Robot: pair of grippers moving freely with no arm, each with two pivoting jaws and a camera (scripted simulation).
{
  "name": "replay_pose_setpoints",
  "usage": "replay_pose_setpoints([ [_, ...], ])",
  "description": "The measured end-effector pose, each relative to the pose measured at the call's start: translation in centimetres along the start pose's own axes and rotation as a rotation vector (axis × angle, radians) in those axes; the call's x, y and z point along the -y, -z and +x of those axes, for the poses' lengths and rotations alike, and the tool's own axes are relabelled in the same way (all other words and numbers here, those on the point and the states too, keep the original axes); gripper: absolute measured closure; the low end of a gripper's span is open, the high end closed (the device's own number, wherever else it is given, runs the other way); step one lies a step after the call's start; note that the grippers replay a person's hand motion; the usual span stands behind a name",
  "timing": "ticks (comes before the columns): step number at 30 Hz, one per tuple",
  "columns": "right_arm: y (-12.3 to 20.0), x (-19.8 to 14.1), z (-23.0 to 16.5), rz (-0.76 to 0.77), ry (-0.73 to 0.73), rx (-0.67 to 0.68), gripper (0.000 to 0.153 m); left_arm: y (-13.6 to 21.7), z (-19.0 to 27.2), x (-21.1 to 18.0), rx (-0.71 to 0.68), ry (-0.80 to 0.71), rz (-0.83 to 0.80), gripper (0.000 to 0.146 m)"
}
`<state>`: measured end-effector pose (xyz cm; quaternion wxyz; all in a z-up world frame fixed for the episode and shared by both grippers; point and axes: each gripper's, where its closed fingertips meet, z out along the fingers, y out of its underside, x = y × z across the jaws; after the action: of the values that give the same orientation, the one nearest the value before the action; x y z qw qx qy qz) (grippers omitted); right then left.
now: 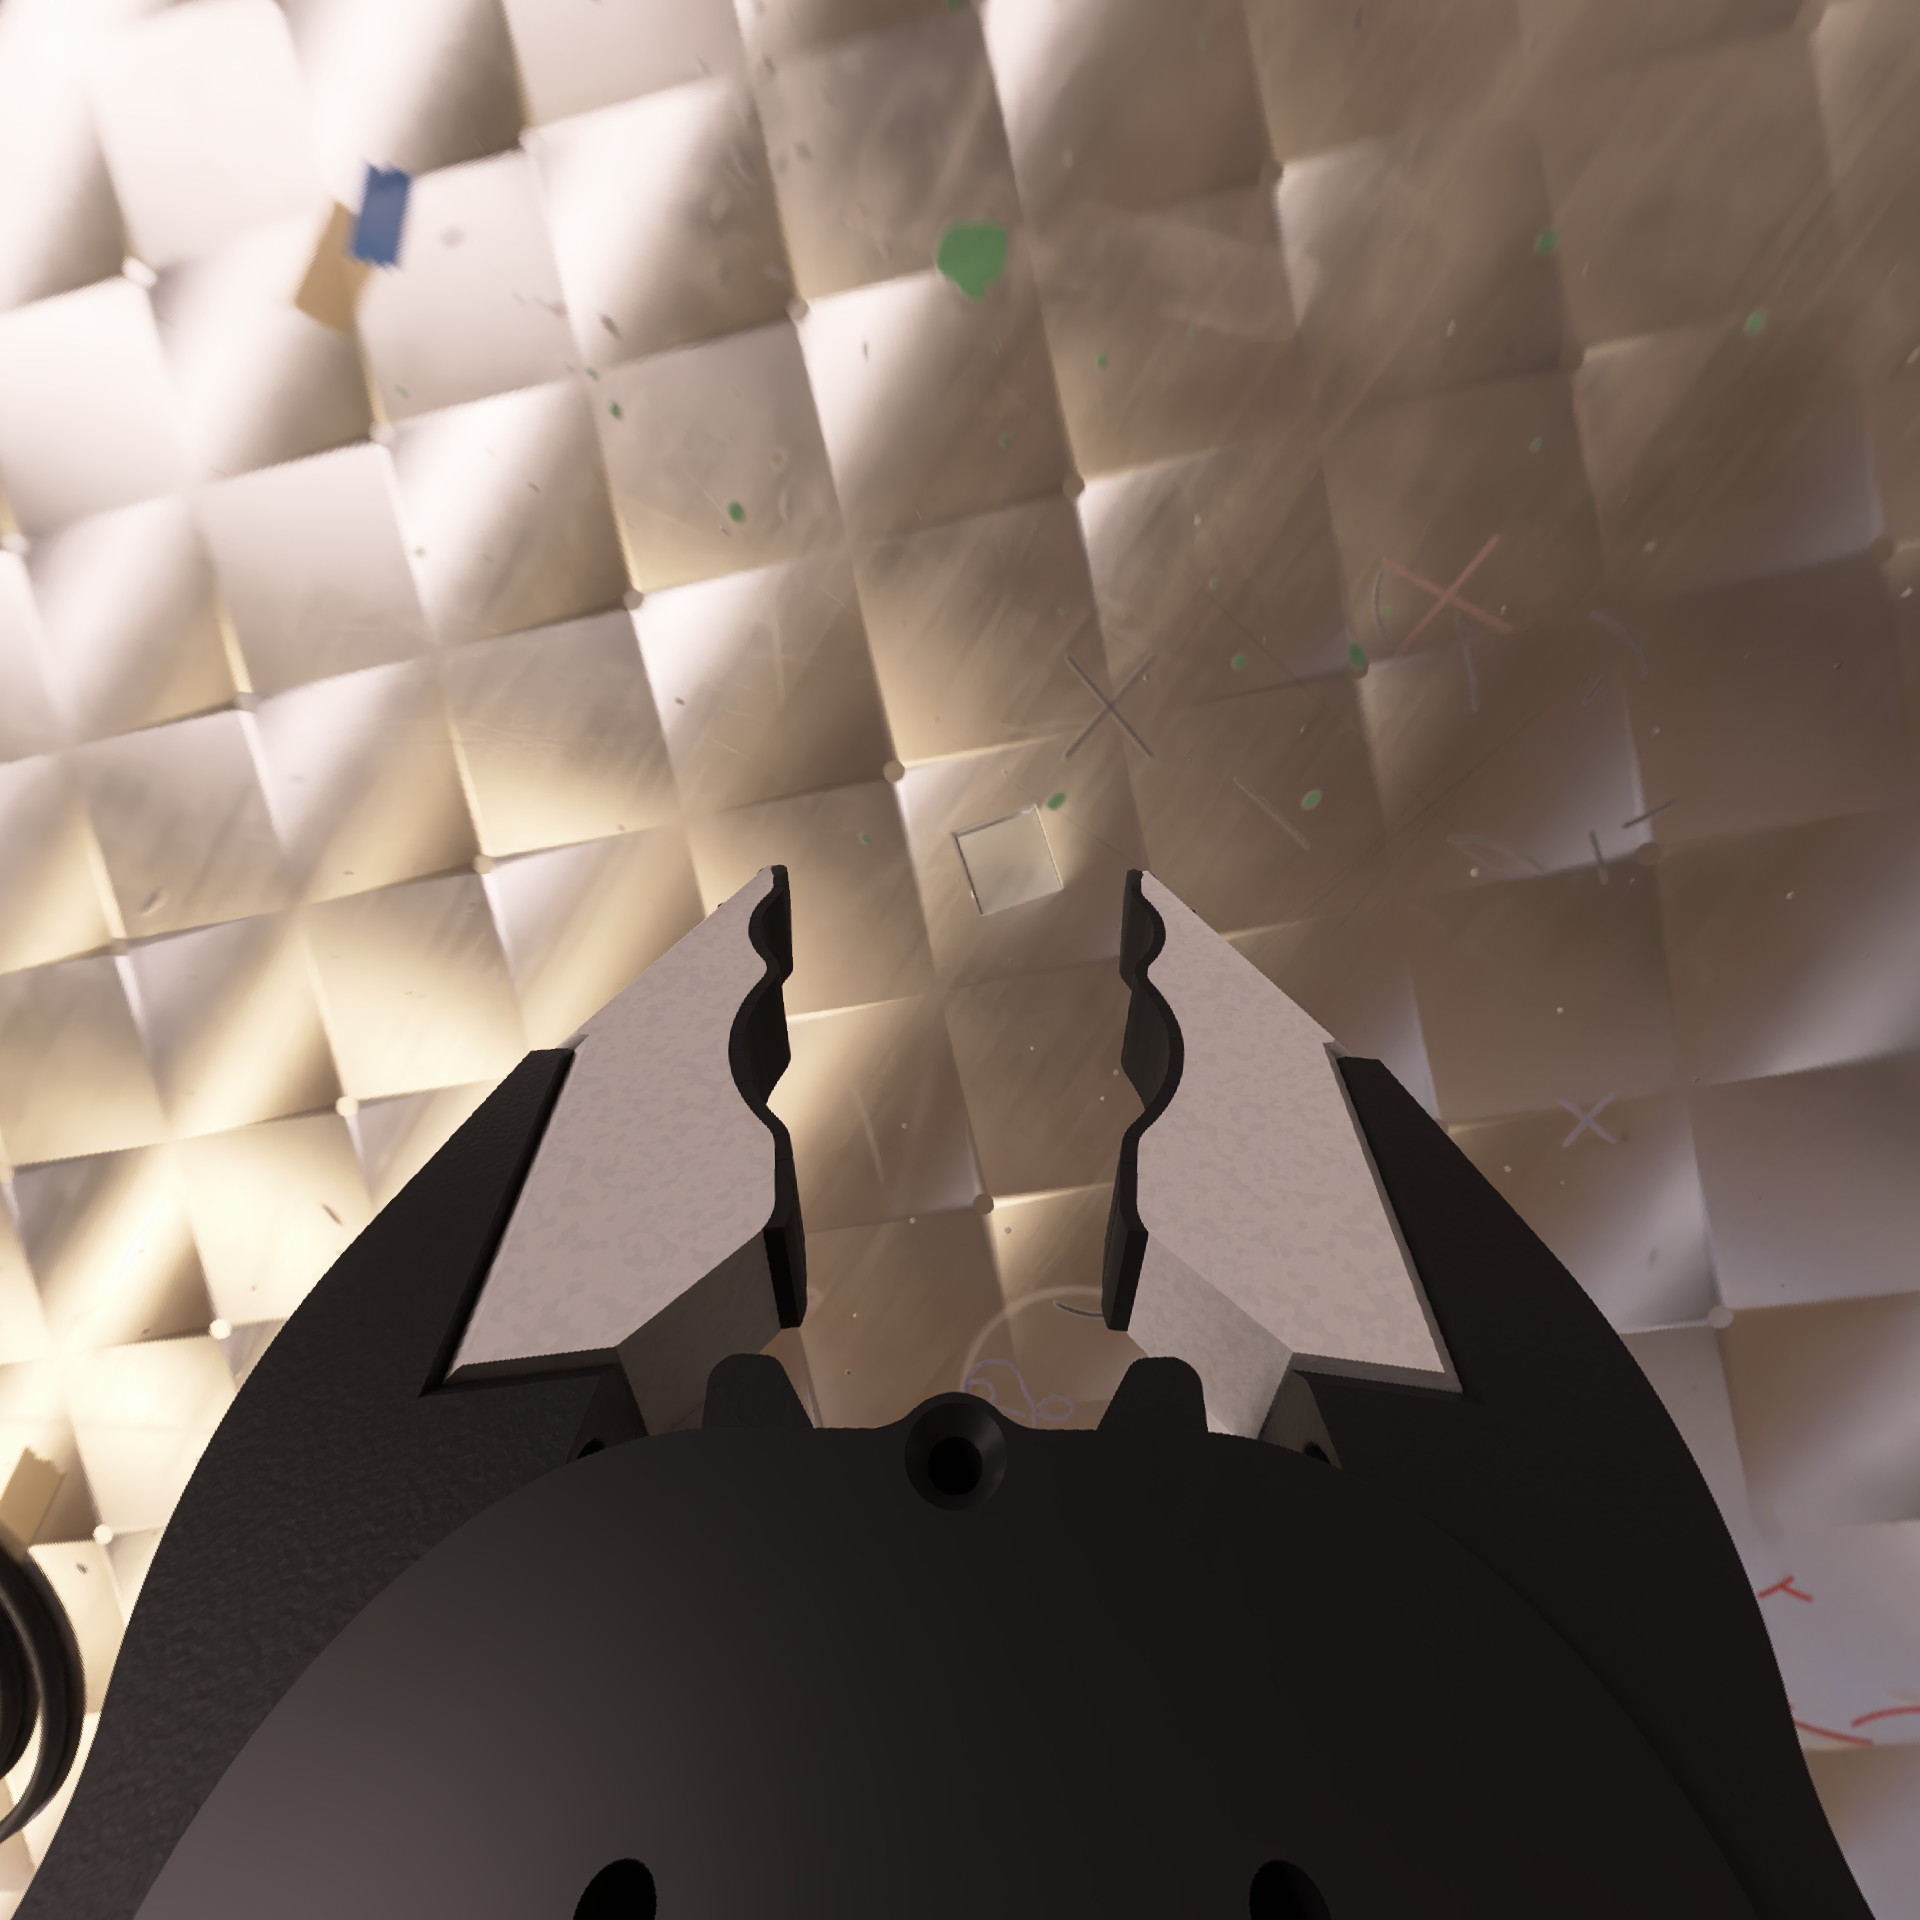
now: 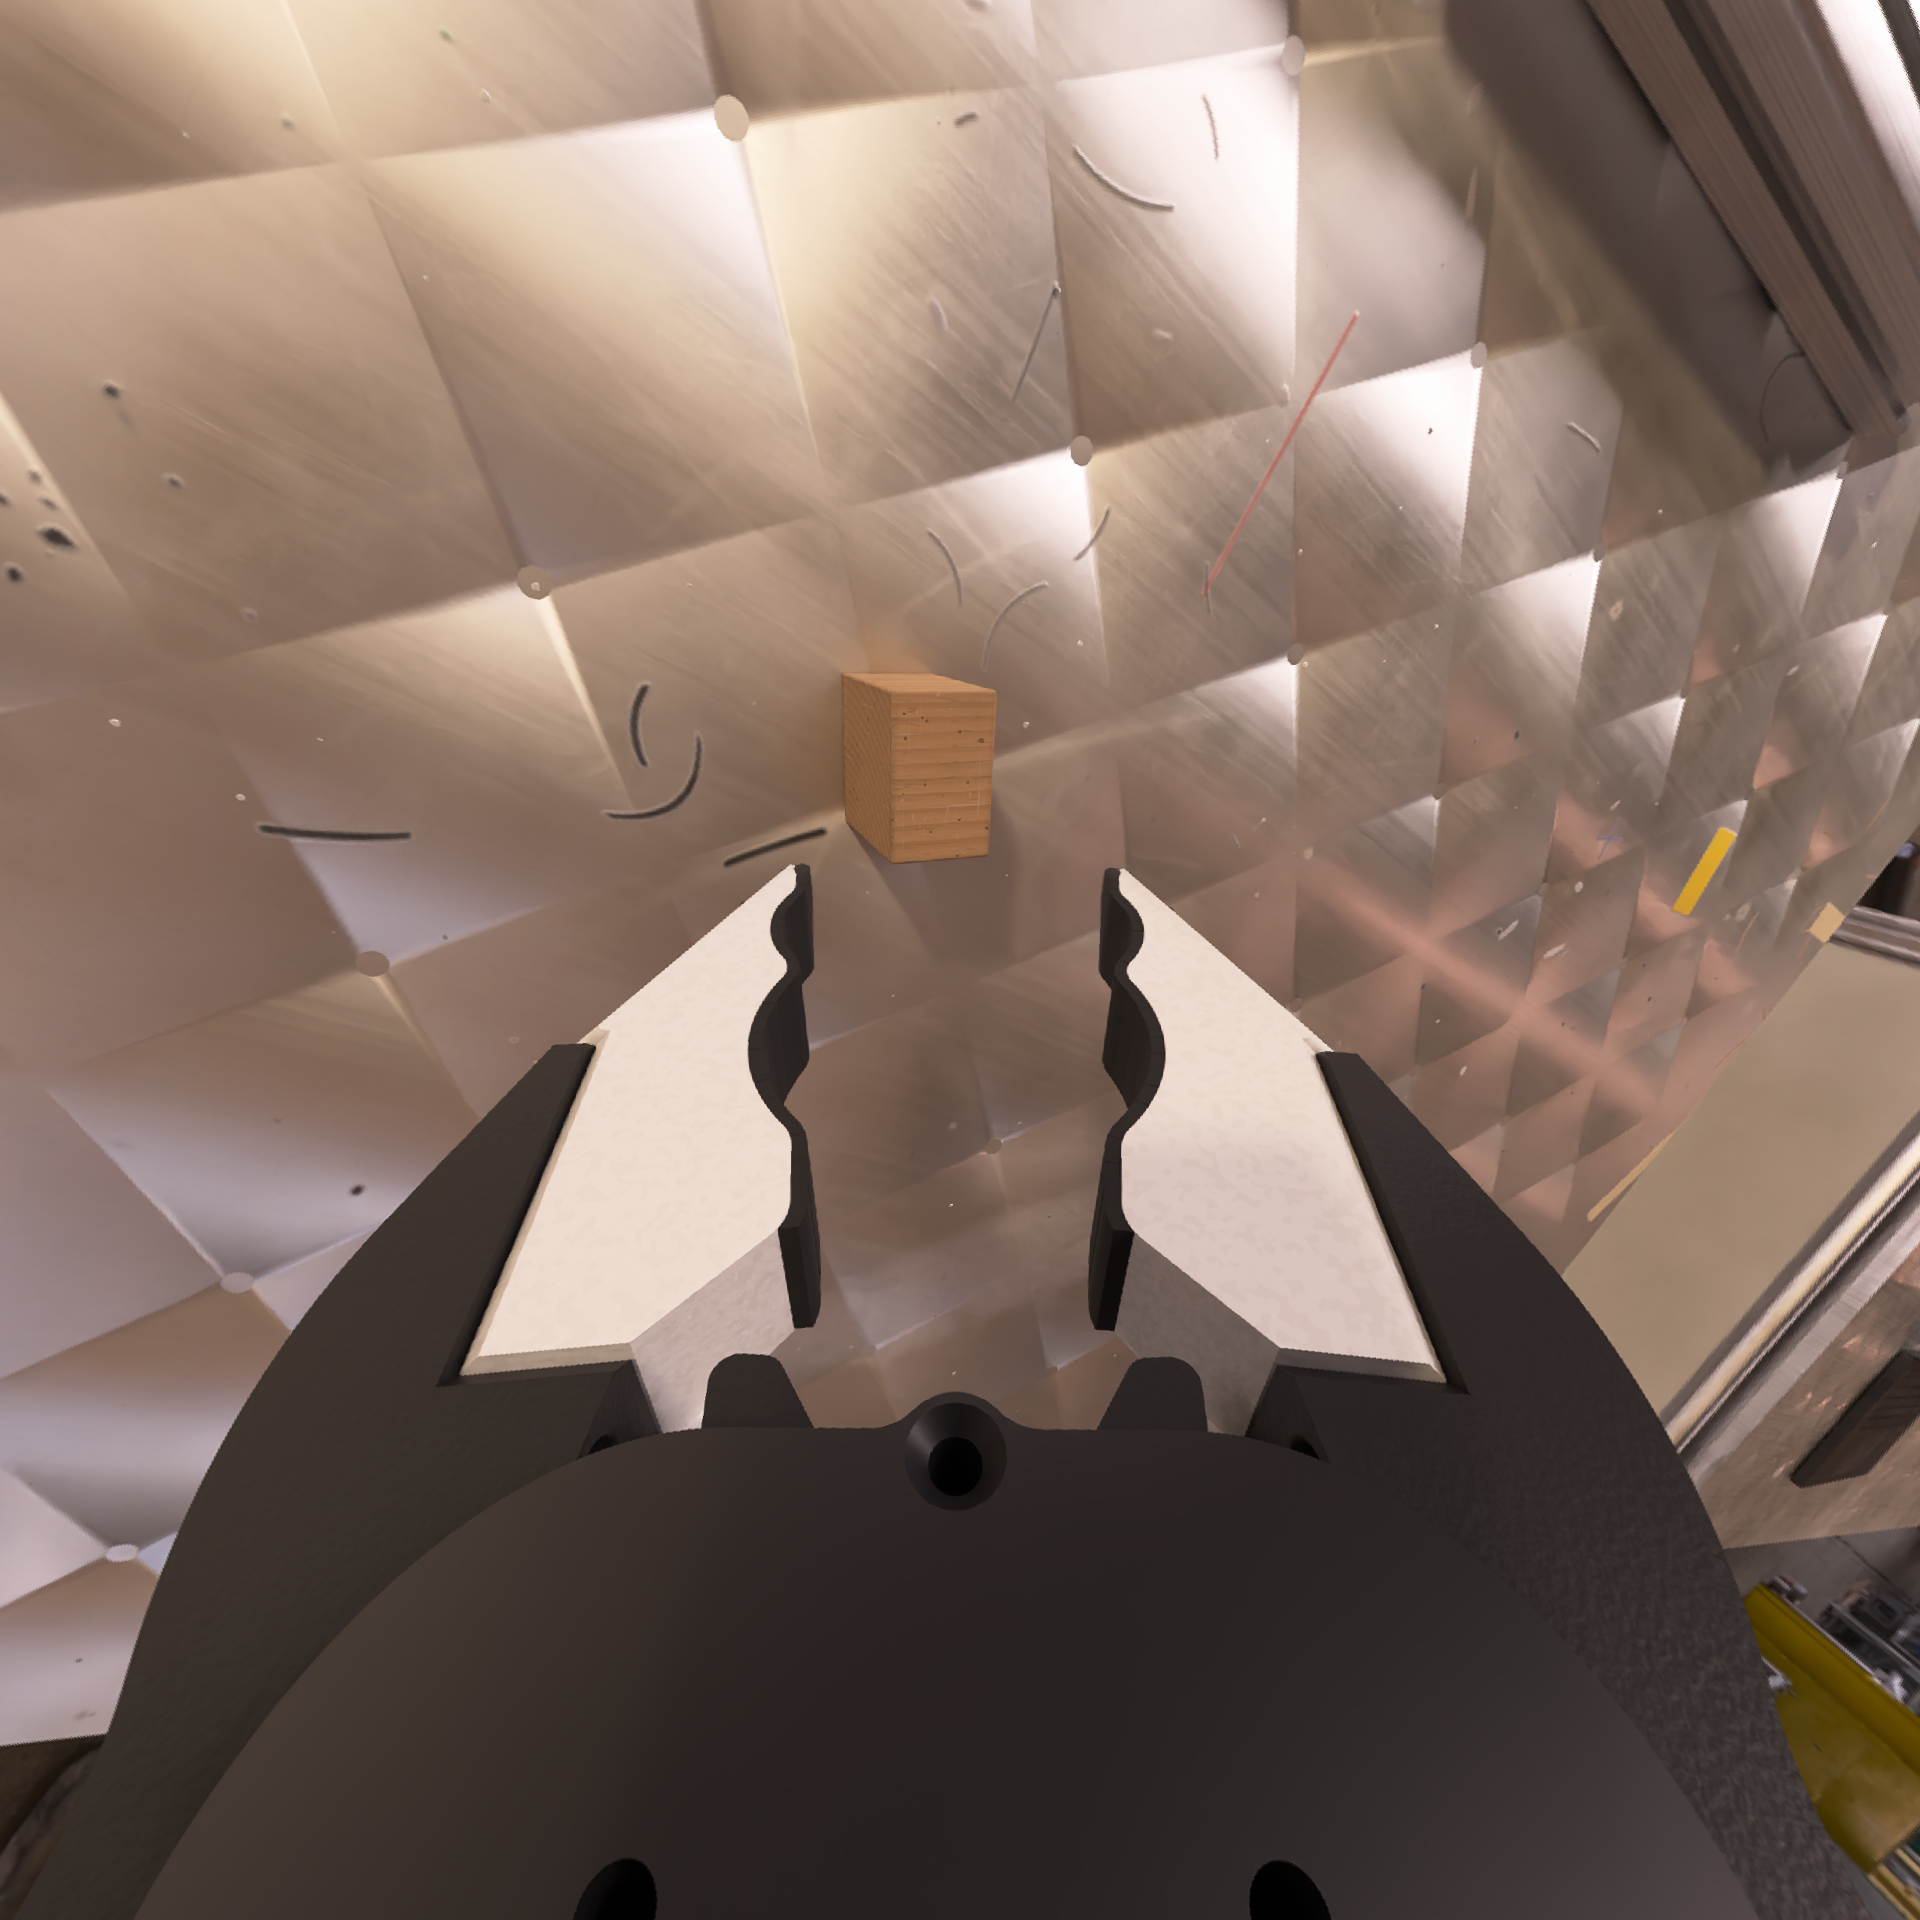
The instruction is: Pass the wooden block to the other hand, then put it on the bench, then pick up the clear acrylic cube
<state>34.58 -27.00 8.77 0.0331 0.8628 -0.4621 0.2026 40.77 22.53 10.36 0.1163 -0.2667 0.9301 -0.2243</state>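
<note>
In the left wrist view a small clear acrylic cube [image 1: 1006,860] rests on the shiny quilted metal bench [image 1: 520,623], just beyond and between the fingertips of my left gripper [image 1: 958,883], which is open and empty. In the right wrist view a wooden block [image 2: 918,766] with visible grain stands on the bench [image 2: 520,416], just ahead of my right gripper [image 2: 956,881], slightly left of its centre line. The right gripper is open and empty, apart from the block.
The bench carries green paint spots [image 1: 971,258], pen crosses [image 1: 1110,707] and a blue and tan tape patch [image 1: 358,249]. A dark coiled thing [image 1: 26,1683] is at the lower left. In the right wrist view the bench edge with a metal rail [image 2: 1766,1320] runs along the right; a yellow strip [image 2: 1702,871] lies there.
</note>
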Motion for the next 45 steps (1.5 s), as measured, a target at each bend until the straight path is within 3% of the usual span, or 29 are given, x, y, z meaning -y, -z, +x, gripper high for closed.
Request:
replay_pose_setpoints([
  [7, -0.1, -0.2, 0.1, -0.002, -0.002, 0.003, 0.112, -4.8, 1.0, -1.5, -0.125, 0.157, -0.155, 0.085],
  [16, -0.3, -0.7, 0.2, -0.014, 0.001, 0.004, 0.113, -6.7, 1.3, -2.4, -0.099, 0.307, -0.263, 0.096],
  [20, -0.3, -0.8, 0.2, -0.015, 0.000, 0.007, 0.113, -7.0, 1.9, -2.8, -0.163, 0.441, -0.299, 0.105],
  [29, -0.3, -1.1, 0.2, -0.024, 0.002, 0.011, 0.113, -7.5, 1.9, -3.7, -0.110, 0.391, -0.381, 0.119],
  [33, 0.0, -1.0, 0.4, -0.013, -0.002, -0.002, 0.113, -6.3, 0.5, -4.7, -0.006, 0.337, -0.422, 0.119],
  [36, 1.1, -0.7, 0.9, 0.015, -0.010, -0.040, 0.113, -4.0, -0.5, -4.1, -0.025, 0.377, -0.327, 0.119],
  [40, 5.5, 2.5, 2.2, 0.200, -0.016, -0.203, 0.113, 1.2, -0.4, -0.5, -0.143, 0.363, -0.012, 0.119],
  [43, 11.2, 7.7, 0.5, 0.530, 0.015, -0.274, 0.113, 6.5, 4.5, 3.0, -0.461, 0.224, 0.266, 0.119],
  [45, 15.1, 11.2, -4.0, 0.795, 0.178, -0.221, 0.113, 10.0, 9.0, 4.2, -0.744, 0.082, 0.369, 0.119],
])
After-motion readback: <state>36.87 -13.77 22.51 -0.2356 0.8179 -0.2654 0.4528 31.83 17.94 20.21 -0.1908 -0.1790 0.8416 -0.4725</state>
